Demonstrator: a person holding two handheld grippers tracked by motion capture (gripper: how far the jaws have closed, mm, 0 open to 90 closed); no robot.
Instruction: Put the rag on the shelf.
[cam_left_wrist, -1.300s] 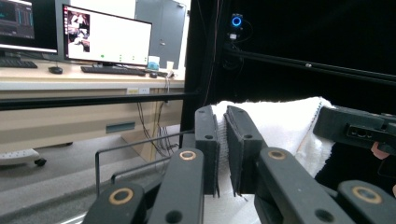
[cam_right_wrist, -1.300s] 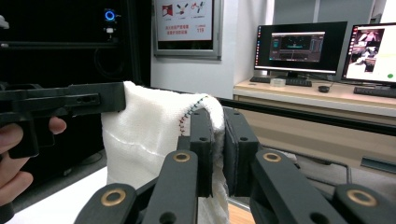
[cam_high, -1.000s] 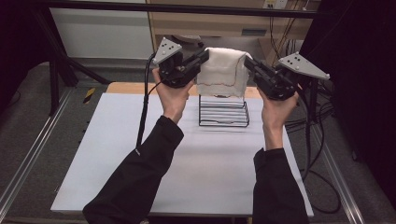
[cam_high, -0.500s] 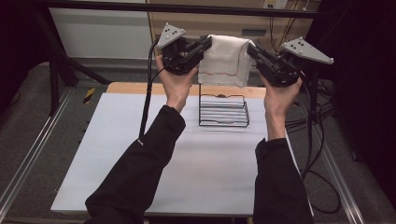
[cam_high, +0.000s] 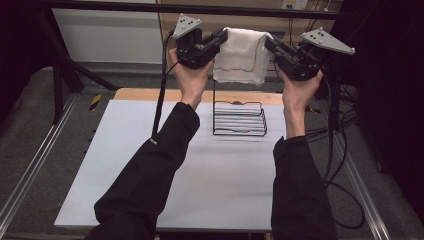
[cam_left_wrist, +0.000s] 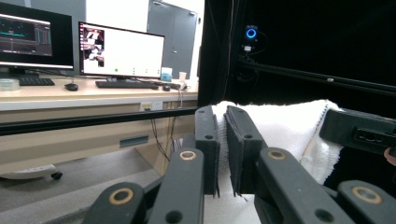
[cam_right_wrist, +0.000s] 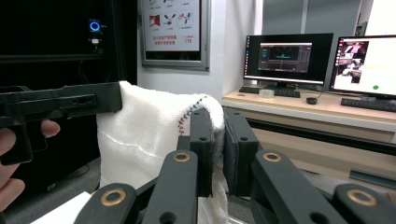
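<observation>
At top centre of the high view, the white towel (cam_high: 242, 56) hung above the wire rack (cam_high: 239, 119), the left gripper (cam_high: 216, 42) and right gripper (cam_high: 272, 47) each clamped on an upper corner; lowering evenly would probably drape it squarely.

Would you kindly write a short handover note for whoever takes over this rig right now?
Left gripper: shut on one end of the white towel.
Right gripper: shut on the other end.
Towel: hangs folded between the two grippers, in the air above the black wire rack on the white table.
Done: towel picked up, clear of the rack.
Left: probably lowering it onto the rack or the table, then opening both grippers.
</observation>
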